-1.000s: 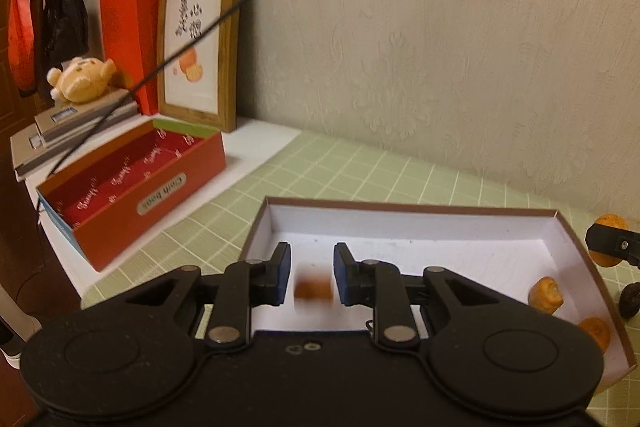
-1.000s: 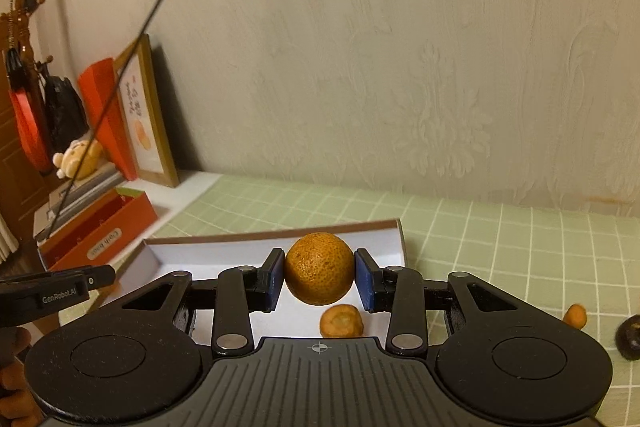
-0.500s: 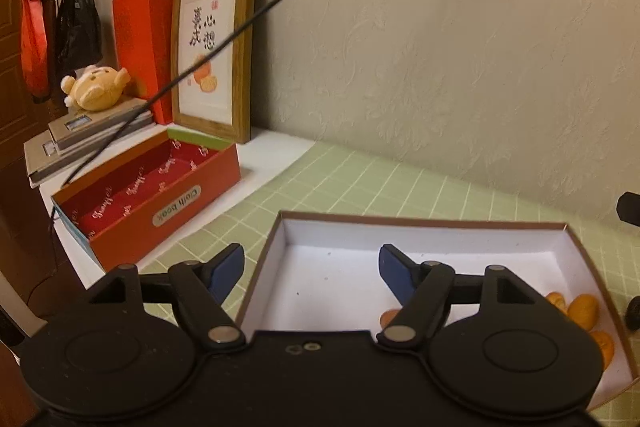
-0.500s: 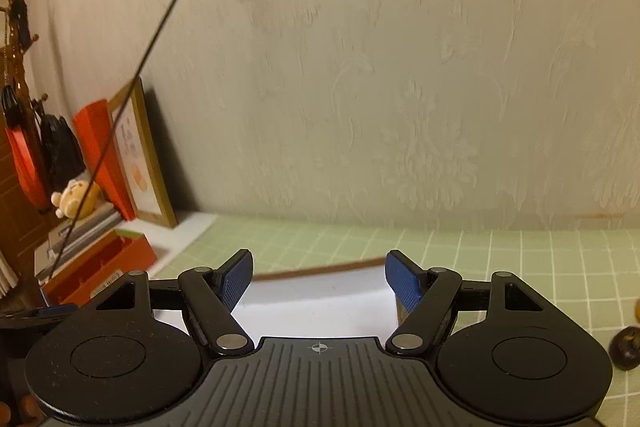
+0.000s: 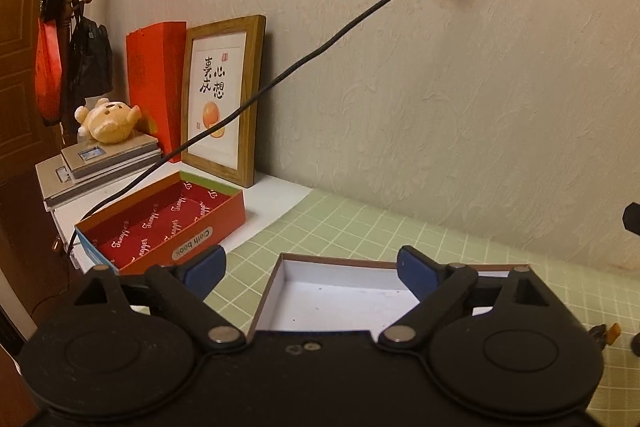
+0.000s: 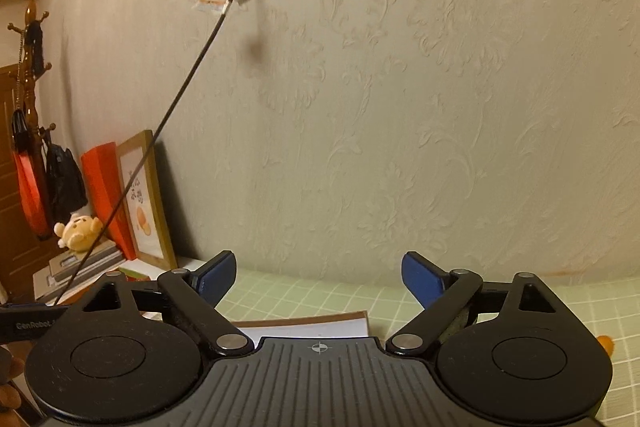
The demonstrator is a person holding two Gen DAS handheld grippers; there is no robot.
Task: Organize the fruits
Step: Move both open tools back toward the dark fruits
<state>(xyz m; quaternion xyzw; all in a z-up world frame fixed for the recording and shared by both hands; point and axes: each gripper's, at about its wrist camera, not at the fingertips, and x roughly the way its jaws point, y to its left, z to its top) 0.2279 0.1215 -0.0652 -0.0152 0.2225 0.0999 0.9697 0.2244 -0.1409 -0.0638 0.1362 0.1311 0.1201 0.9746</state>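
Left tool point(image 5: 310, 269): jaws opening, nothing between them. White-lined box point(image 5: 340, 297) lies on the green-grid counter point(image 5: 360, 227) at 6 o'clock, directly beyond the fingertips; its visible floor is bare. Red box point(image 5: 160, 223) lies at 9 o'clock.

Right tool point(image 6: 318, 277): jaws opening, nothing between them. One orange fruit point(image 6: 606, 343) shows at 4 o'clock on the counter, largely hidden behind the tool body.

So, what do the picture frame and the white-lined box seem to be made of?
Picture frame: likely wood, matte brown finish; grain lines show along its bars. White-lined box: probably cardboard; thin walls with a brown edge and a flat, dull white inside, lightly speckled. Neither can be confirmed from looks alone.
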